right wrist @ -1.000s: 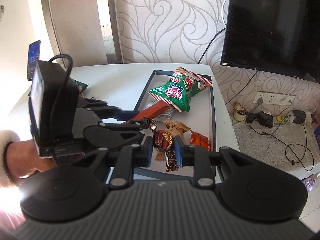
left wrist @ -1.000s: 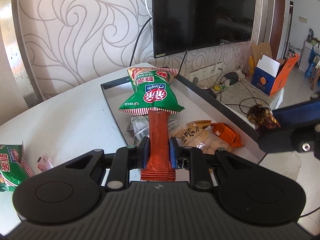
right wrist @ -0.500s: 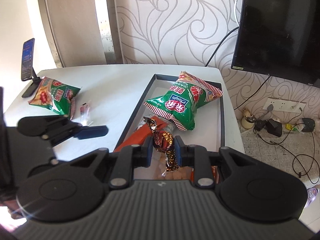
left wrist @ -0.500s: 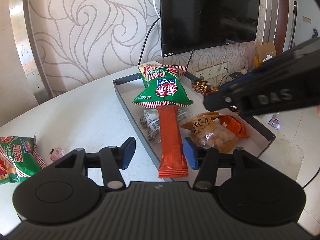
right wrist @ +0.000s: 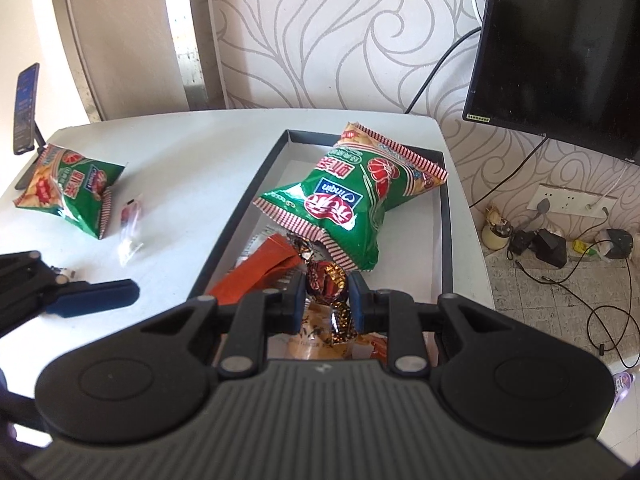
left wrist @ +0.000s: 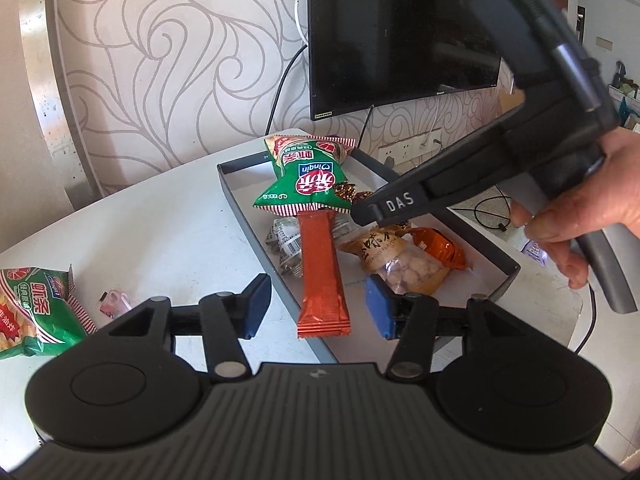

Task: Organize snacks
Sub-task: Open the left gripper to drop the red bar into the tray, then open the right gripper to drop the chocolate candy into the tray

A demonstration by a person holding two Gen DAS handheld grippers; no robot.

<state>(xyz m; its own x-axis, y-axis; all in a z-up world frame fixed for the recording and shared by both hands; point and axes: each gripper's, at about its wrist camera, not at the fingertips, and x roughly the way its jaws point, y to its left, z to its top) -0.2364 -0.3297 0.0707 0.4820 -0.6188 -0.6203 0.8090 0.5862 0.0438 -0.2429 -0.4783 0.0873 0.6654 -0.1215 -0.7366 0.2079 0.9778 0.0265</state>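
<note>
Jaws: your left gripper (left wrist: 316, 306) apart, empty; your right gripper (right wrist: 326, 298) clamped on candy (right wrist: 325, 280) above tray (right wrist: 240, 216).

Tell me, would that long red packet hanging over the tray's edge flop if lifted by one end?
Probably only a little: the red packet lies straight though its end overhangs the tray rim. Its glossy foil looks slippery. Being slim, it is likely light.
</note>
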